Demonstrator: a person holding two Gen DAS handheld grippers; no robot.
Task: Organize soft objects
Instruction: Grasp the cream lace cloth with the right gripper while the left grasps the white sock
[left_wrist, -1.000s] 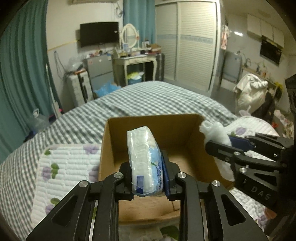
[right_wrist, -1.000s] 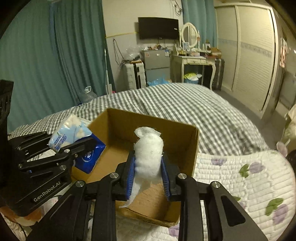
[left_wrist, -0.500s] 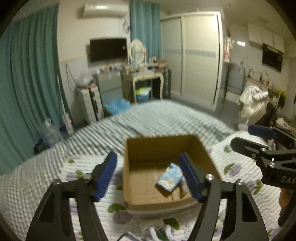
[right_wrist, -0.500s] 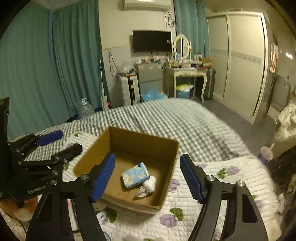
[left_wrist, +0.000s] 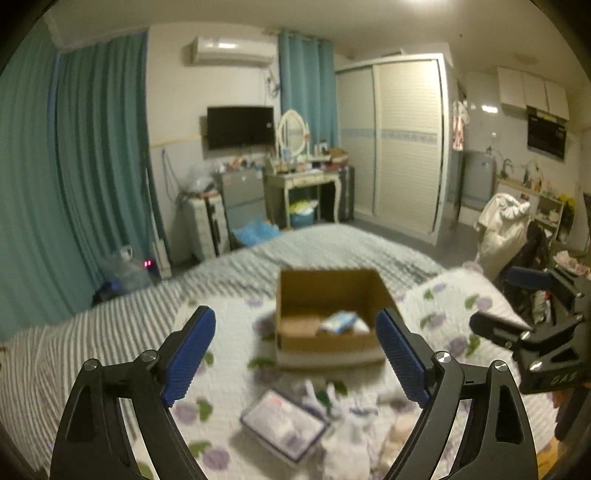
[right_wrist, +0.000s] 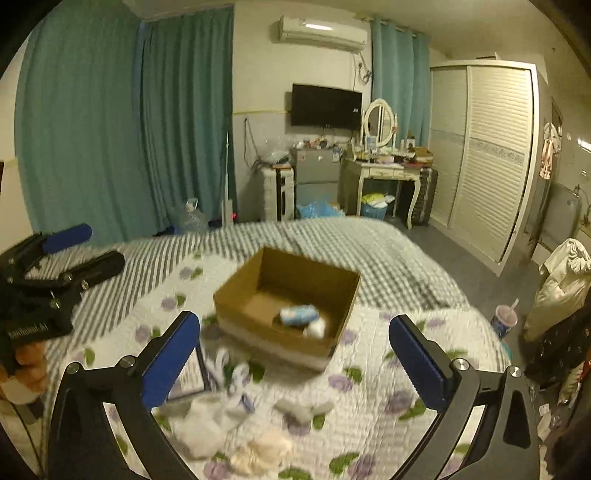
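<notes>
While both grippers hang above the bed with nothing between their blue pads, the open brown cardboard box (left_wrist: 328, 314) sits well beyond the fingertips on the white quilt with purple flowers (right_wrist: 388, 373). The left gripper (left_wrist: 295, 354) has its jaws spread wide, and so does the right gripper (right_wrist: 293, 354). Inside the box, ahead of and between the right jaws, lie a blue-and-white plastic tissue pack (right_wrist: 298, 315) and, touching it, a small white cotton wad (right_wrist: 316, 328). Nearer, below the jaws, blurred white soft items (right_wrist: 214, 417) lie scattered on the quilt beside a flat clear-wrapped packet (left_wrist: 282, 422).
</notes>
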